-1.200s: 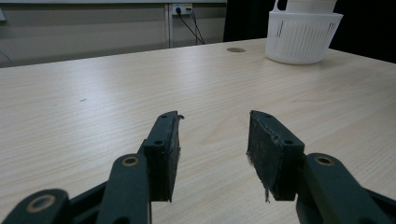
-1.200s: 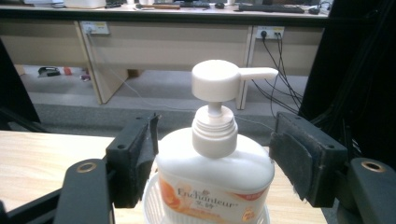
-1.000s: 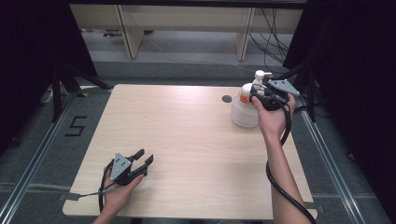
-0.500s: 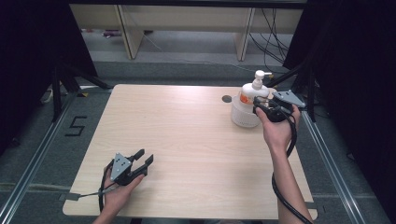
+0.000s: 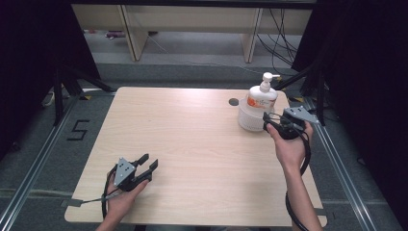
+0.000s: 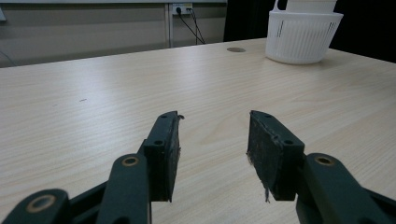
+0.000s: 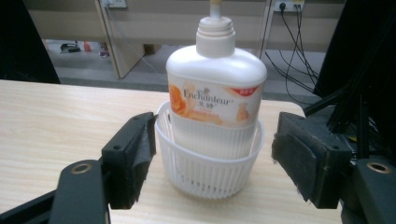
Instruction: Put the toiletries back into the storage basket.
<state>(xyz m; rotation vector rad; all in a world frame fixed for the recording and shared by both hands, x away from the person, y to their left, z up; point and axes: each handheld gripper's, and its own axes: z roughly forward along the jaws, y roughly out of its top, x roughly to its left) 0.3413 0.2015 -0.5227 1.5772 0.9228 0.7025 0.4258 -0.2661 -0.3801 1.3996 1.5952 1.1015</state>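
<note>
A white pump bottle (image 5: 262, 95) (image 7: 215, 88) with an orange label stands upright inside a small white slotted basket (image 5: 250, 119) (image 7: 210, 163) at the table's far right. My right gripper (image 5: 270, 120) (image 7: 212, 161) is open, low beside the basket on its near right side, one jaw on each side of it and apart from it. My left gripper (image 5: 147, 166) (image 6: 212, 154) rests open near the table's front left, with nothing between its jaws; far ahead of it stands the basket (image 6: 302, 35).
A light wooden table (image 5: 192, 144) carries a small dark round hole (image 5: 234, 101) near its far edge, left of the basket. Metal rails run along the floor on both sides. Wooden furniture legs and cables stand beyond the table's far edge.
My right gripper has come down from beside the bottle's pump top and drawn back towards the person, now level with the basket. The left gripper has stayed put.
</note>
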